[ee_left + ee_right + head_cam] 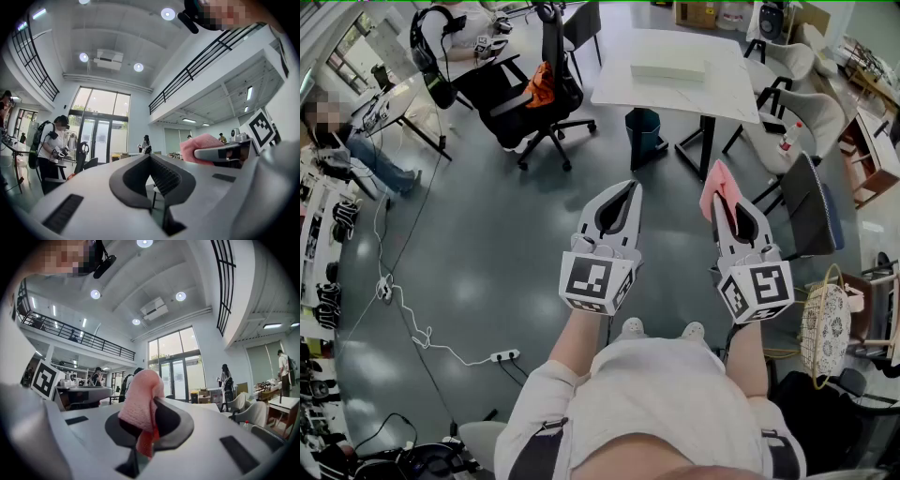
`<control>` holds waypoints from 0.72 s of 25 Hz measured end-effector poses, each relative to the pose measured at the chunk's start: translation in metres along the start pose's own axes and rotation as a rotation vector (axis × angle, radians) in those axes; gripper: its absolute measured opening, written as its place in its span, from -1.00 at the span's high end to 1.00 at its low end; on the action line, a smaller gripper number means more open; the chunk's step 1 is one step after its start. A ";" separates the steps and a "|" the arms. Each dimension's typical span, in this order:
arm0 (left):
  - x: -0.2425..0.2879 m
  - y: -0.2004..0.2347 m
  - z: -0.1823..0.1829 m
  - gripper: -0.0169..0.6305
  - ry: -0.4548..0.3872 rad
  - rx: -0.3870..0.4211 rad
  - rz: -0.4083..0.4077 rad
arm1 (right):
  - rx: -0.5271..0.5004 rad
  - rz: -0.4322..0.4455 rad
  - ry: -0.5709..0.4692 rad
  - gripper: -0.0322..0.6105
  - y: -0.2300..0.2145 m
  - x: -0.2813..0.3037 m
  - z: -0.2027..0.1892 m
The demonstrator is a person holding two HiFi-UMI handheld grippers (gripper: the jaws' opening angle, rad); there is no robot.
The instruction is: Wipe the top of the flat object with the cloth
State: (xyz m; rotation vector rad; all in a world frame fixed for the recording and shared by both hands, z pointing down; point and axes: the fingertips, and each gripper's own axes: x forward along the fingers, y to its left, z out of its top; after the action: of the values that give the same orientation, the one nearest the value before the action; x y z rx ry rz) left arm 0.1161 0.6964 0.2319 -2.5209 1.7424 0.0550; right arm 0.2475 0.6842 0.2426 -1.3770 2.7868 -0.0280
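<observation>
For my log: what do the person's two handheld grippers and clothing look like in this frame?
The left gripper and the right gripper both have light grey, leaf-shaped shells with black ribbed inner pads. Each carries a white cube with black square markers at its rear end. No cables show on either. The person wears a pale short-sleeved shirt and white shoes.

A black office chair [565,94] bearing an orange item [541,82] is seen beside a white table [727,94], with a teal waste bin [643,127] placed at its near edge, while a white power strip [503,356] is laid on the grey floor [487,244] and a wire basket [825,323] is pictured at right.
</observation>
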 end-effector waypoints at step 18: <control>-0.010 0.044 -0.005 0.91 -0.005 -0.022 -0.056 | -0.006 -0.040 0.001 0.82 0.039 0.030 -0.004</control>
State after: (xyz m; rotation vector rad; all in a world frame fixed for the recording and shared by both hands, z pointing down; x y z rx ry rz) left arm 0.0718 0.6897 0.2356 -2.5813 1.6771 0.0765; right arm 0.1980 0.6845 0.2449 -1.4342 2.7626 -0.0219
